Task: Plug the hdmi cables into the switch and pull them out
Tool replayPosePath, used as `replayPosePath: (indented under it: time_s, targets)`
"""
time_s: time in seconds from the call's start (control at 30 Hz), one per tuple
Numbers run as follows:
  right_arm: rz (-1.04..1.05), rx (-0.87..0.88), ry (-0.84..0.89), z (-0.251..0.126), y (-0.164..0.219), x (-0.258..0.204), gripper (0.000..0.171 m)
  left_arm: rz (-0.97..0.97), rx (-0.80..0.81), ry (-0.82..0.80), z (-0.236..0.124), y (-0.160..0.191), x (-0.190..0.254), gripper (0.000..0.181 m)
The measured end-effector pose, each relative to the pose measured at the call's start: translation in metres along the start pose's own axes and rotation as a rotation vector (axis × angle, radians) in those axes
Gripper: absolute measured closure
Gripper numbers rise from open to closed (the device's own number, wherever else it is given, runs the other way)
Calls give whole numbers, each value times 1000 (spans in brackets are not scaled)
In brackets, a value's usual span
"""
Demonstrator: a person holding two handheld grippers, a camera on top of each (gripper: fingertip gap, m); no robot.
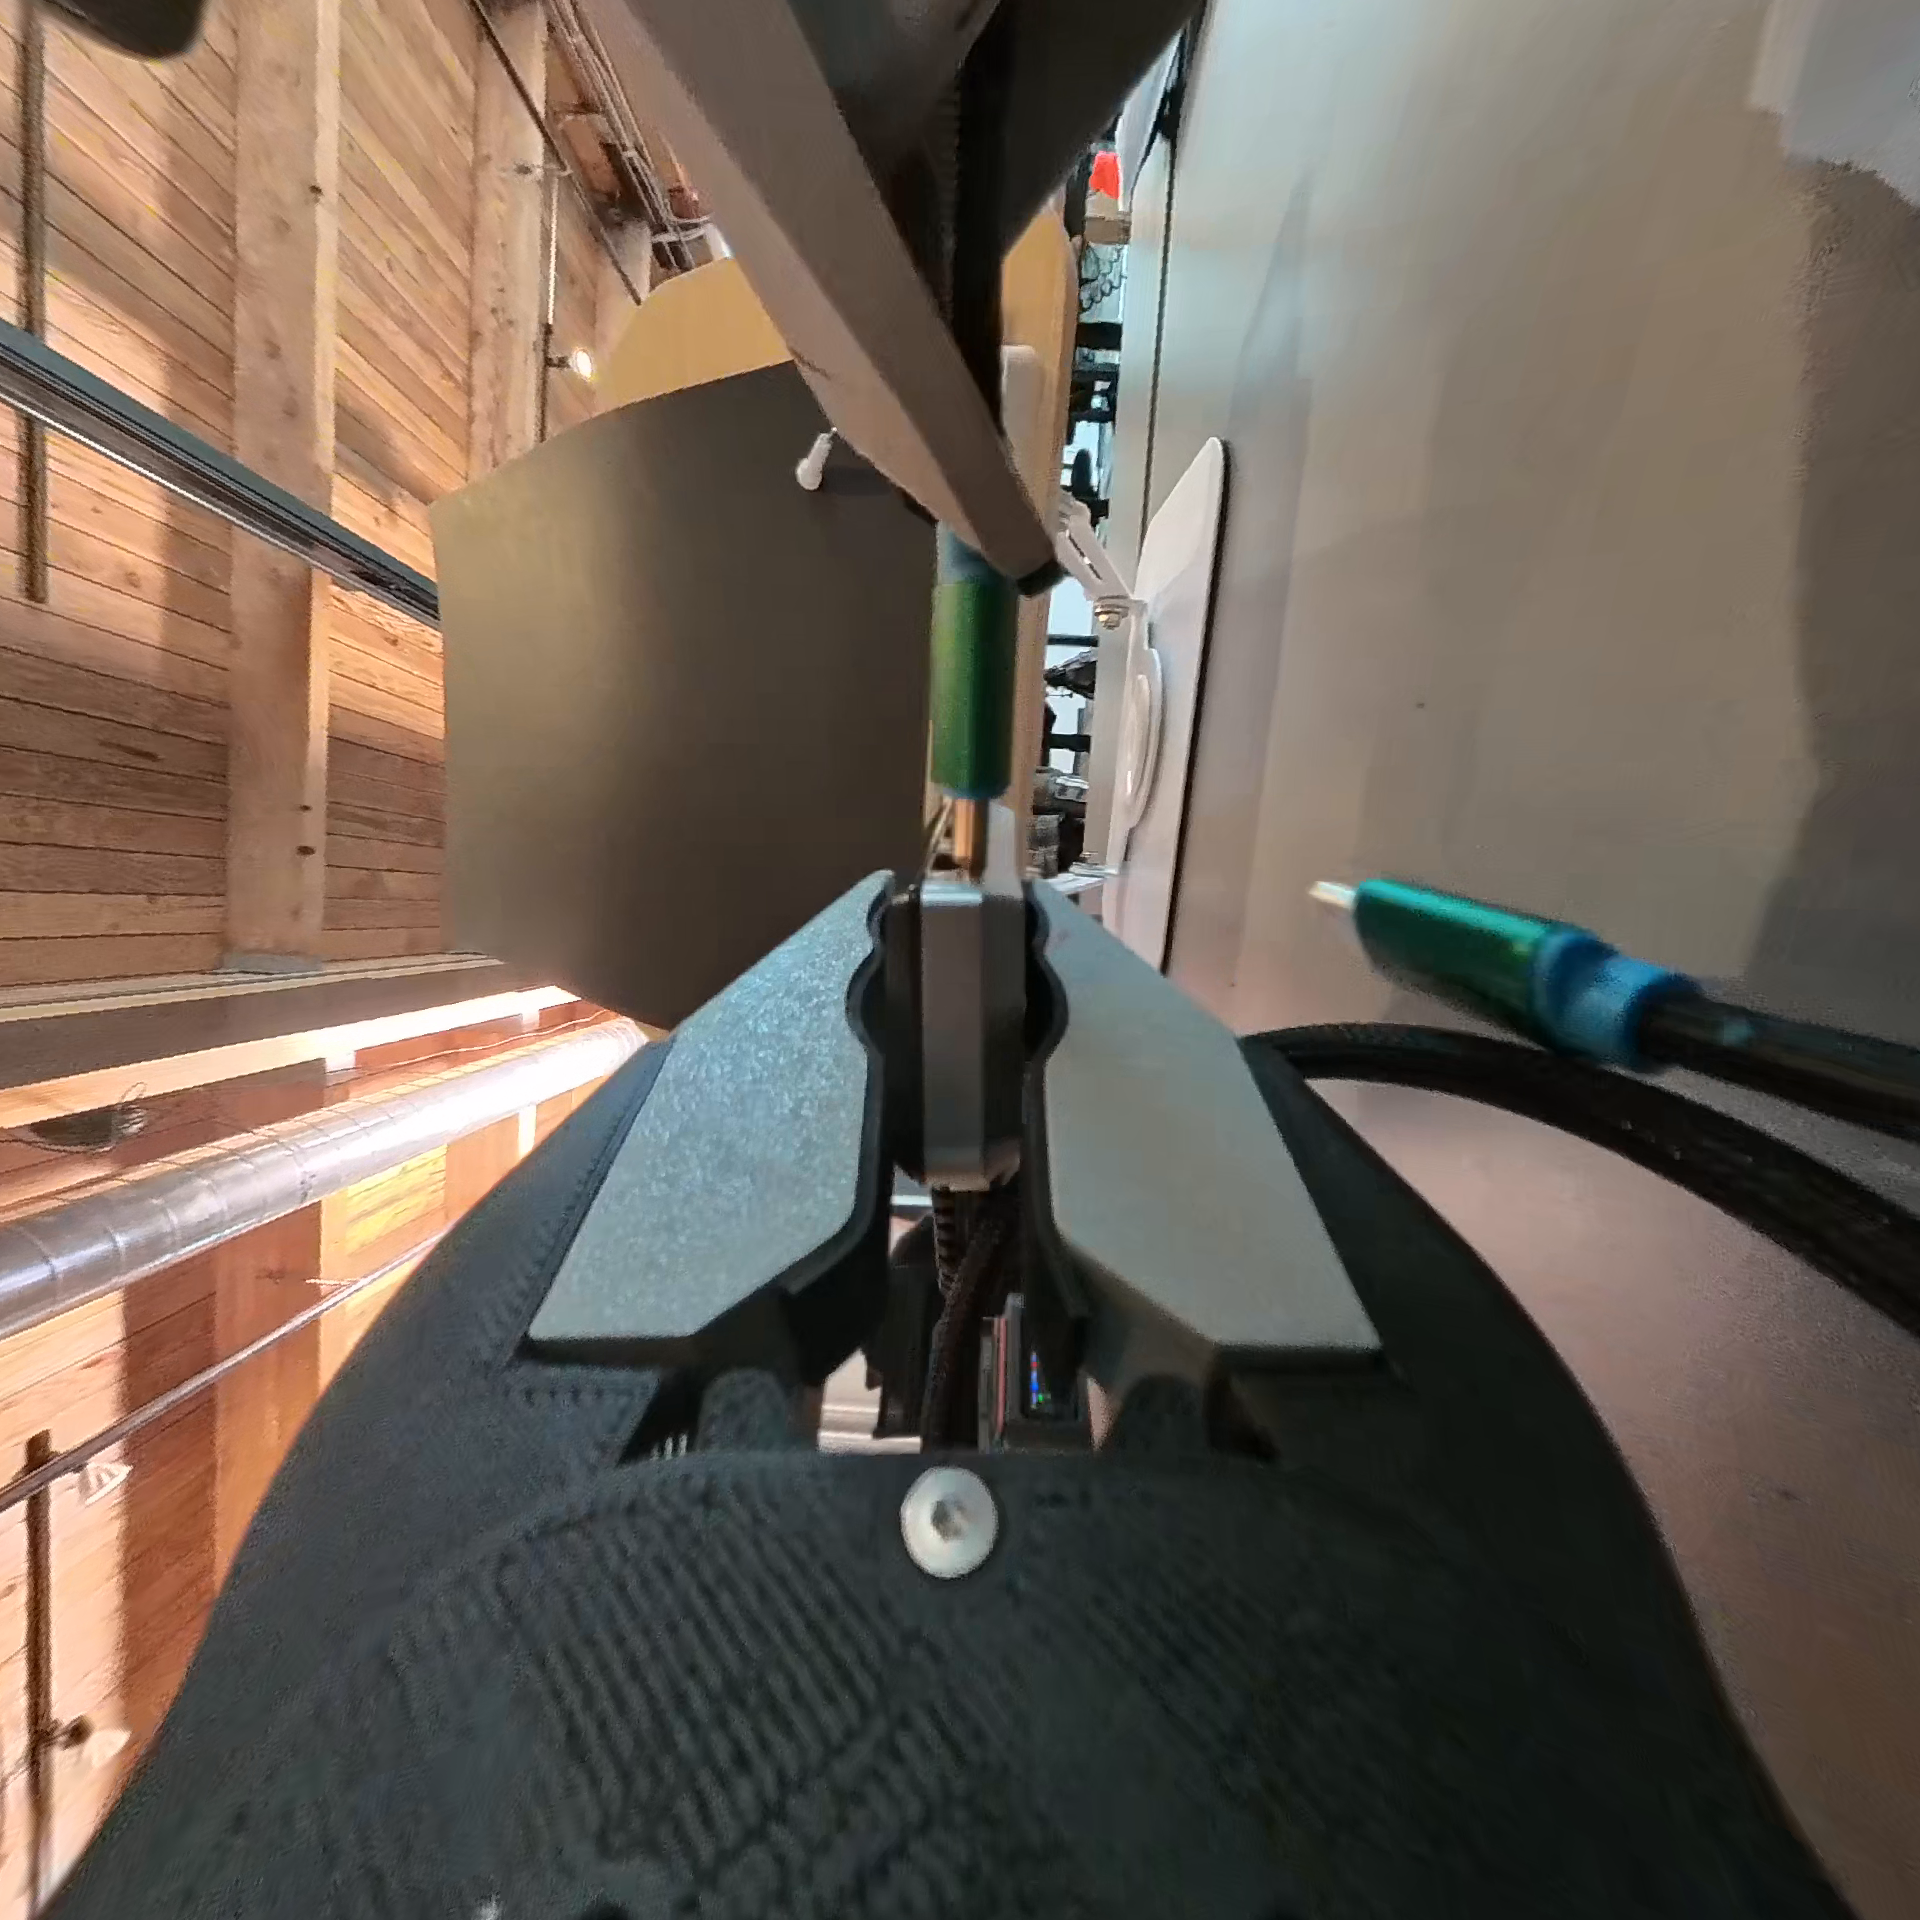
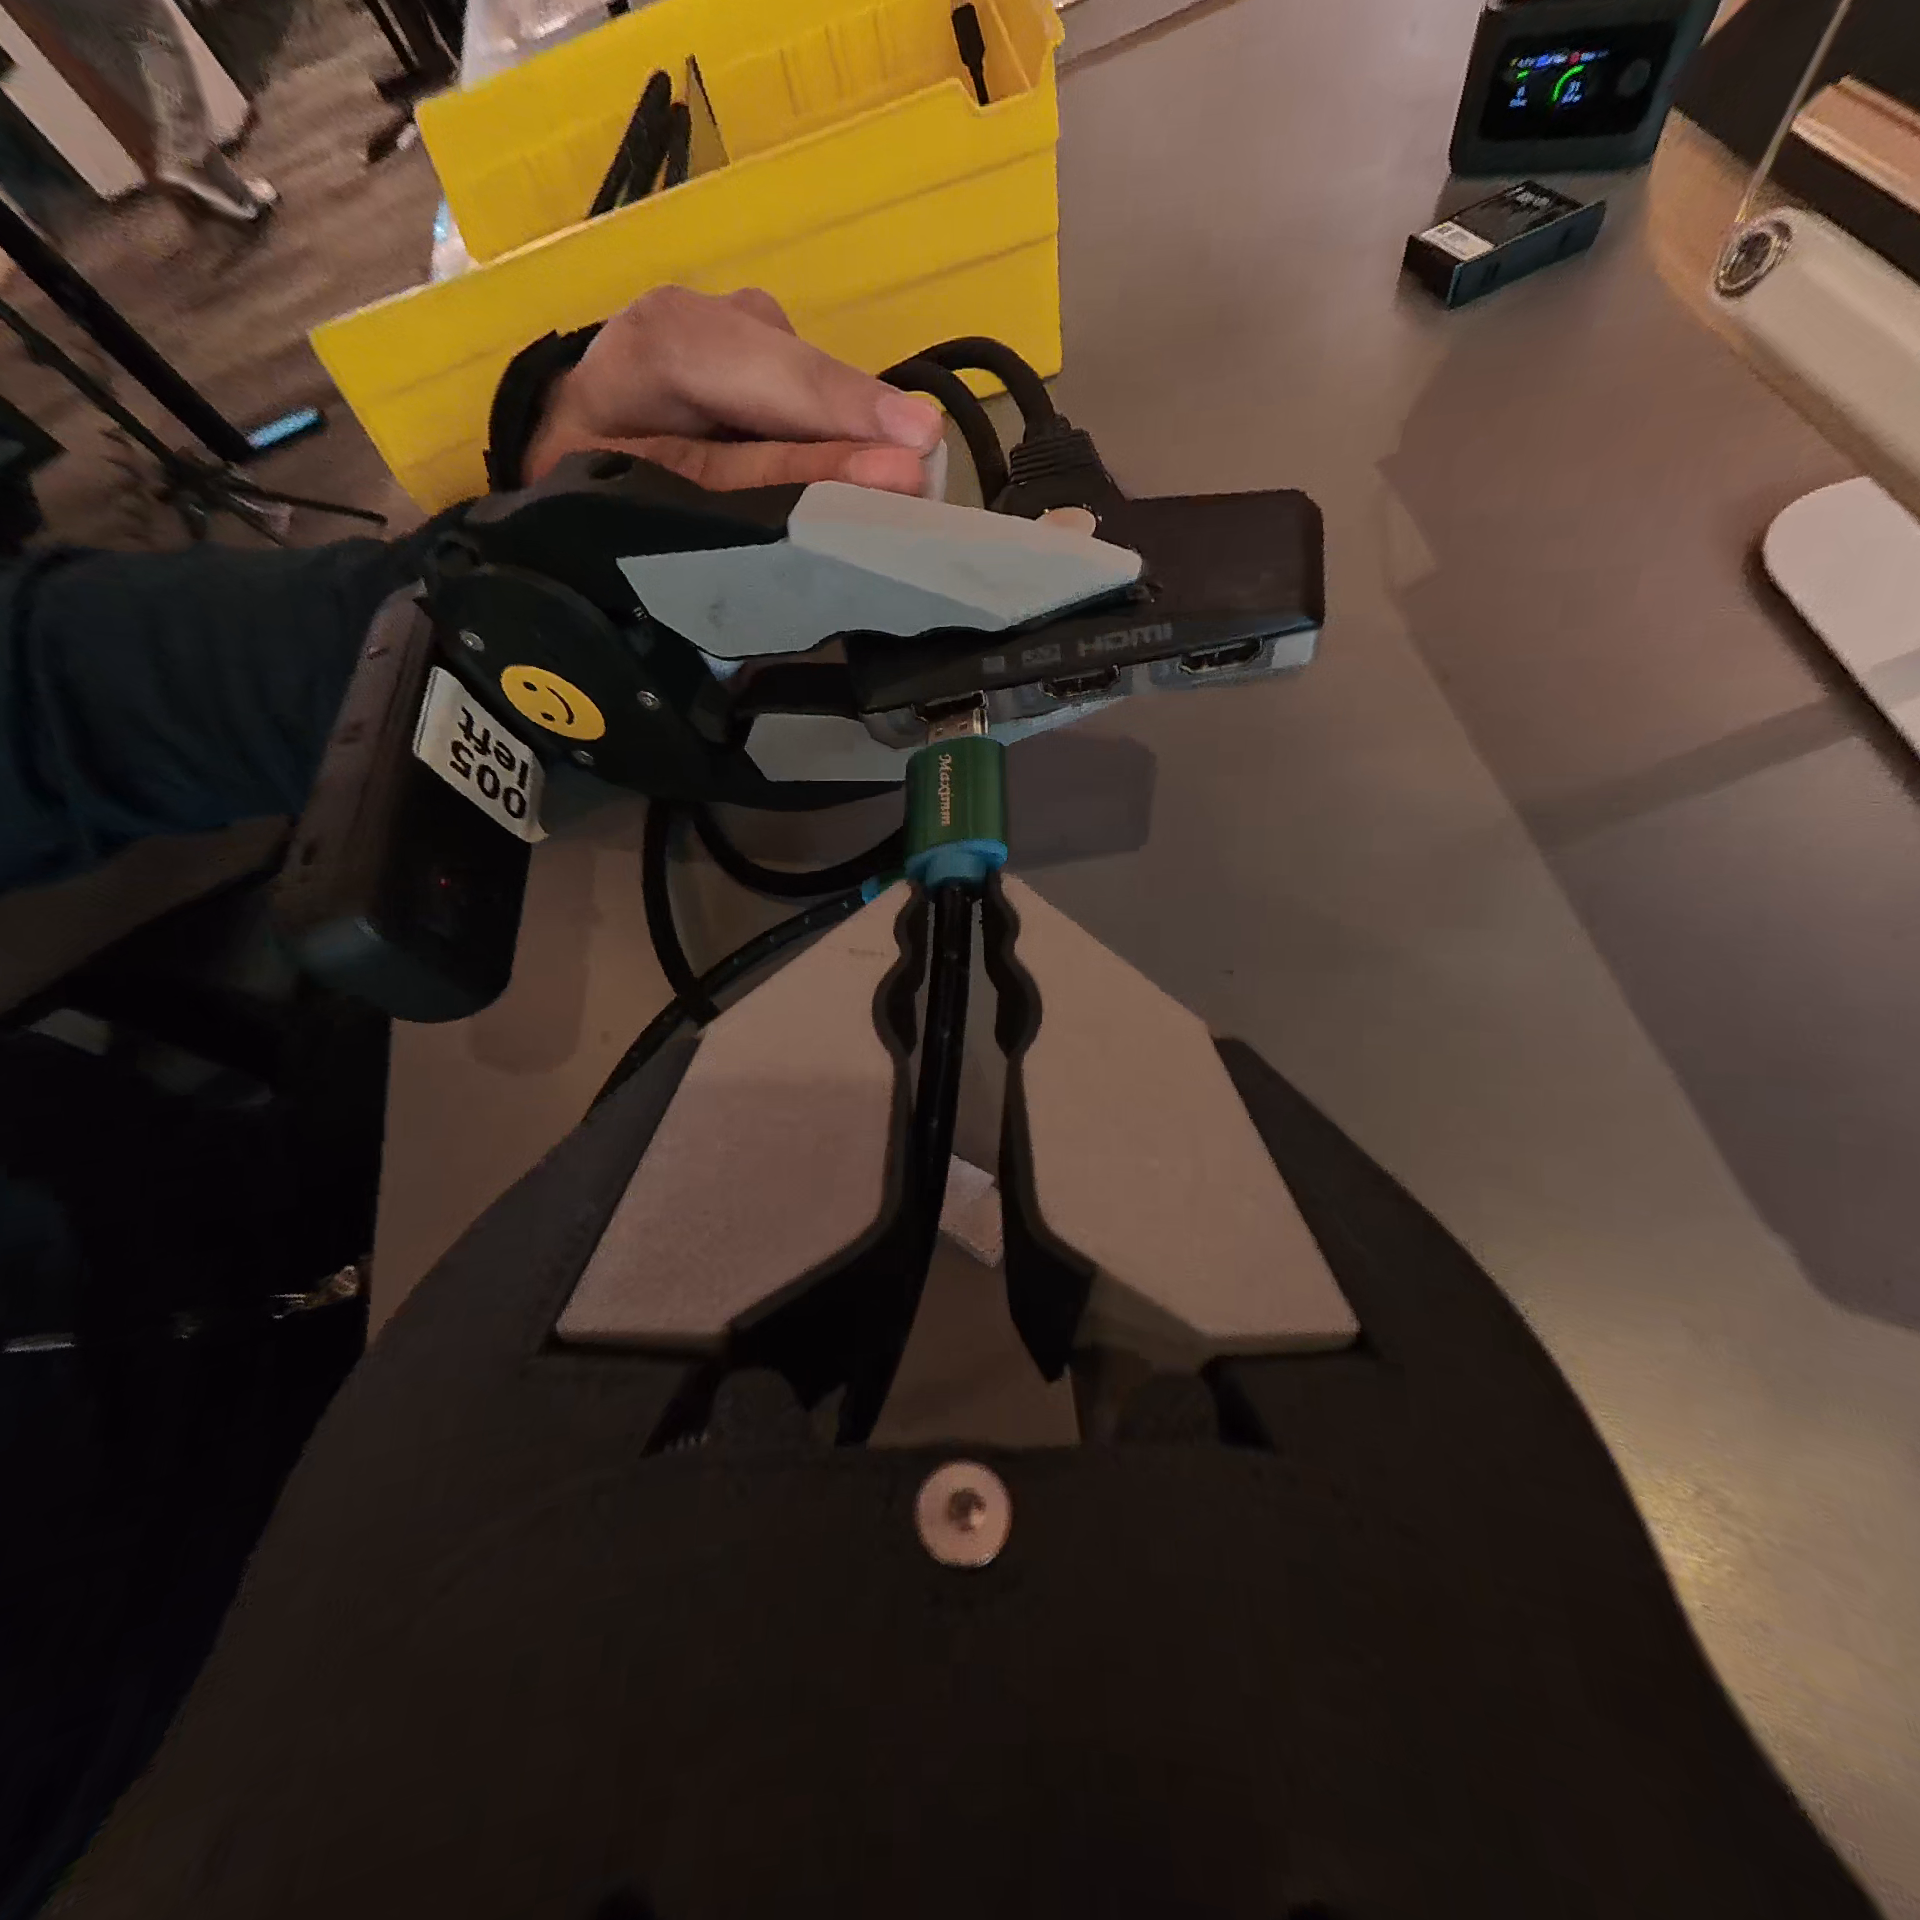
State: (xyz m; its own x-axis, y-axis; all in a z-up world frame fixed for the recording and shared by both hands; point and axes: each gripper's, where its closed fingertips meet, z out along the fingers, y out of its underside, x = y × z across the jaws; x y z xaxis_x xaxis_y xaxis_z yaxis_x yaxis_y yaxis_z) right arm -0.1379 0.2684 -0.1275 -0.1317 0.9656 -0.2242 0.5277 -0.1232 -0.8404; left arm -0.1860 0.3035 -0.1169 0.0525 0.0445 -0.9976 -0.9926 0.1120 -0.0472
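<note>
My left gripper (image 1: 956,914) is shut on the flat black HDMI switch (image 1: 954,1029), seen edge-on. In the right wrist view the switch (image 2: 1205,561) is held level above the table, clamped from the left by the left gripper's fingers (image 2: 883,571). My right gripper (image 2: 951,909) is shut on a black cable (image 2: 940,1039) just behind its green plug (image 2: 951,800). The plug's metal tip sits in the mouth of the leftmost port, with some metal showing. The same plug (image 1: 971,696) shows in the left wrist view. A second green plug (image 1: 1455,956) lies loose.
A black cable (image 2: 1049,457) is plugged into the switch's far side. A yellow bin (image 2: 748,208) stands behind on the grey table (image 2: 1455,935). A black device with a lit screen (image 2: 1558,94), a small black box (image 2: 1507,239) and a white pad (image 2: 1849,592) are at the right. My right fingertips sit around 6 centimetres from my left ones.
</note>
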Motion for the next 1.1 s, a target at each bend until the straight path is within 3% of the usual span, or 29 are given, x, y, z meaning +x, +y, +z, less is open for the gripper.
replayPosePath:
  time_s: [0.6, 1.1]
  targets:
    - [172, 69, -100, 2, -2, 2, 164, 36, -29, -30, 2, 3, -3, 162]
    - [193, 72, -139, 3, 0, 1, 164, 26, -26, -9, 4, 2, 2, 162]
